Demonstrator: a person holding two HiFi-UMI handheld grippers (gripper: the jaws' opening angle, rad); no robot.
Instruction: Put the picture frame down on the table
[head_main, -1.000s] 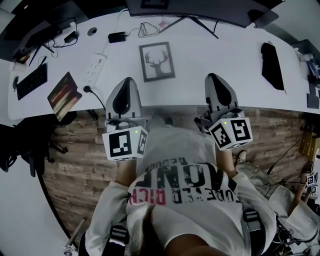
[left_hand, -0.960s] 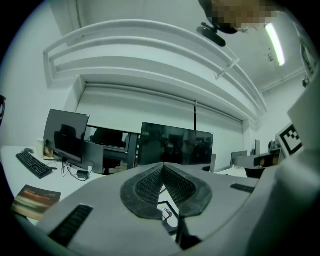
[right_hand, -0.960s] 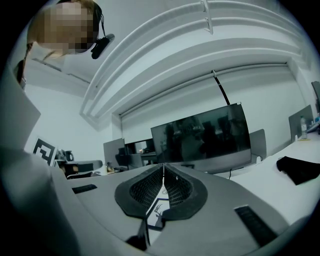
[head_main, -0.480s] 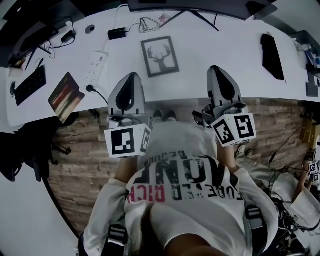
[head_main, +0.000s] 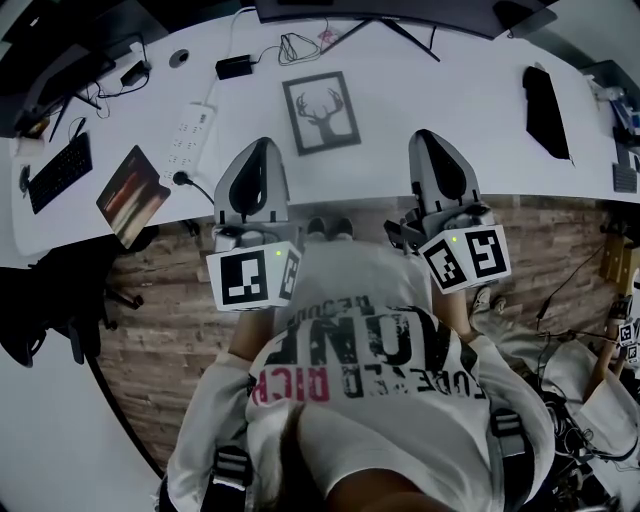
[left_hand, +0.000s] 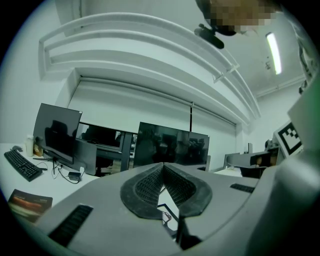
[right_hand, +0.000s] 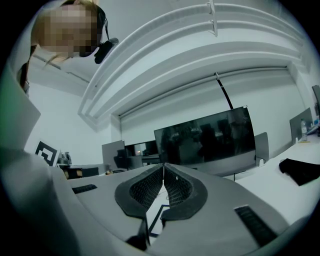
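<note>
The picture frame (head_main: 320, 112), dark-edged with a deer-head print, lies flat on the white table (head_main: 400, 90), apart from both grippers. My left gripper (head_main: 258, 145) is over the table's front edge, just left of and nearer than the frame. It is shut with nothing in it. My right gripper (head_main: 426, 137) is to the frame's right at the front edge, also shut and empty. In the left gripper view the jaws (left_hand: 163, 164) meet at the tip and a corner of the frame (left_hand: 167, 214) shows below them. The right gripper view shows the same: the jaws (right_hand: 163, 165) meet, with the frame (right_hand: 154, 218) below.
A power strip (head_main: 188, 128), a keyboard (head_main: 62, 162) and a book (head_main: 130, 190) lie at the table's left. A black adapter (head_main: 235, 71) and a coil of cable (head_main: 294, 48) sit at the back. A black cloth (head_main: 545, 112) lies at the right. Wooden floor shows below the edge.
The head view shifted slightly over the second. Both grippers stay shut by the table's front edge, and the frame lies in the same spot.
</note>
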